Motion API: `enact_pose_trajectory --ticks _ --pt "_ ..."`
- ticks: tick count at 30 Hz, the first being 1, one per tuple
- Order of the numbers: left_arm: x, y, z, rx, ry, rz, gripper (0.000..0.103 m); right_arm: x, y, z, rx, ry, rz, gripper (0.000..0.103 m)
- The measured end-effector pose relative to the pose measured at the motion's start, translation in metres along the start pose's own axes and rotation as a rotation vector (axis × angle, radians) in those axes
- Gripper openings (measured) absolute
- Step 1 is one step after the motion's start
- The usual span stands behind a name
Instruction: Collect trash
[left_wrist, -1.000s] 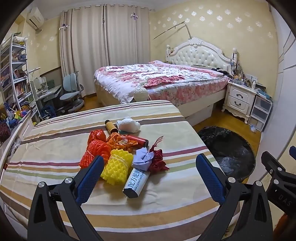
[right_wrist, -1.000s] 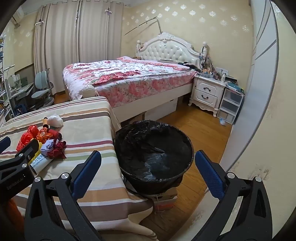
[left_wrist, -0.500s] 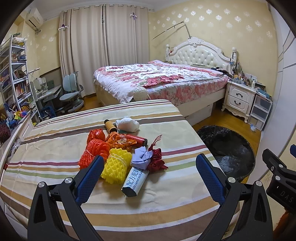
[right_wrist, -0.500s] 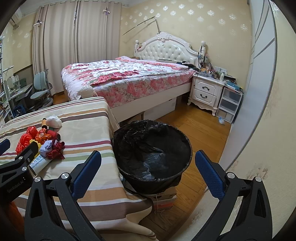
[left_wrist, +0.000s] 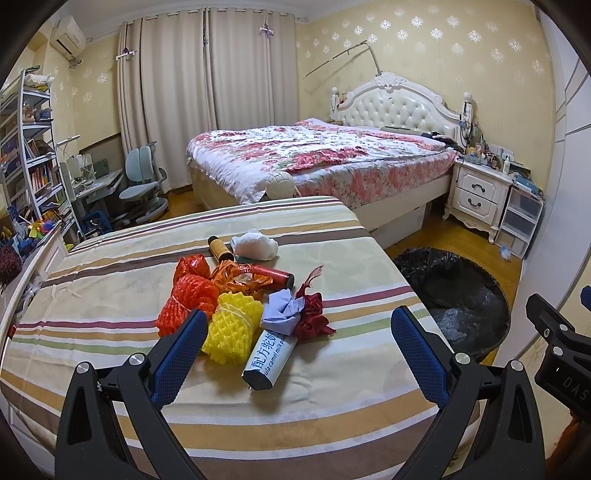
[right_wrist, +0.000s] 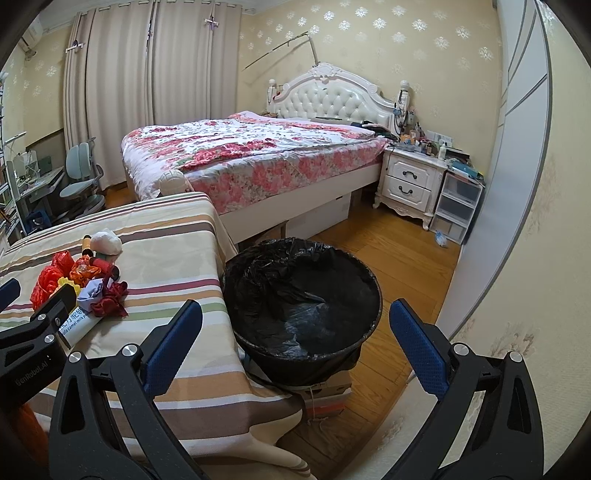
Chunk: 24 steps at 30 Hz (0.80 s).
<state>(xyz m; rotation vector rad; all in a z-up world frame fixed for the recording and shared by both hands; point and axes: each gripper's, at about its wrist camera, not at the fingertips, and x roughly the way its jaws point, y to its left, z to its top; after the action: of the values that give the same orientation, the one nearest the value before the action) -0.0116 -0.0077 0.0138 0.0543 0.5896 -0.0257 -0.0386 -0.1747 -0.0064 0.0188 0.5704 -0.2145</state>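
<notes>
A heap of trash lies on the striped table (left_wrist: 110, 280): a yellow foam net (left_wrist: 231, 326), an orange foam net (left_wrist: 186, 302), a white tube with blue print (left_wrist: 269, 356), a lilac paper wad (left_wrist: 282, 310), a dark red ribbon (left_wrist: 312, 319), a red can (left_wrist: 273, 277) and a white tissue ball (left_wrist: 255, 245). My left gripper (left_wrist: 299, 354) hangs open just short of the heap, nothing between its fingers. A bin with a black liner (right_wrist: 303, 299) stands on the floor right of the table. My right gripper (right_wrist: 295, 343) is open over the bin's near rim.
A bed with a floral cover (left_wrist: 317, 162) fills the back of the room, with a white nightstand (left_wrist: 480, 195) and plastic drawers (left_wrist: 522, 218) to its right. A shelf unit (left_wrist: 26, 147), desk and swivel chair (left_wrist: 140, 184) stand at the left. A wall (right_wrist: 535, 258) is close on the right.
Both grippers have drifted slightly; the heap and the bin sit marginally farther in view. Both grippers stay open and nothing on the table has moved.
</notes>
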Motion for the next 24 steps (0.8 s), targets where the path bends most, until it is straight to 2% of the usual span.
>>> enact_pose_trajectory --ticks 24 --pt "0.0062 0.0001 -0.0078 0.007 0.007 -0.001 0.097 0.0007 -0.0020 -0.0014 0.001 0.004 0.001 0.099"
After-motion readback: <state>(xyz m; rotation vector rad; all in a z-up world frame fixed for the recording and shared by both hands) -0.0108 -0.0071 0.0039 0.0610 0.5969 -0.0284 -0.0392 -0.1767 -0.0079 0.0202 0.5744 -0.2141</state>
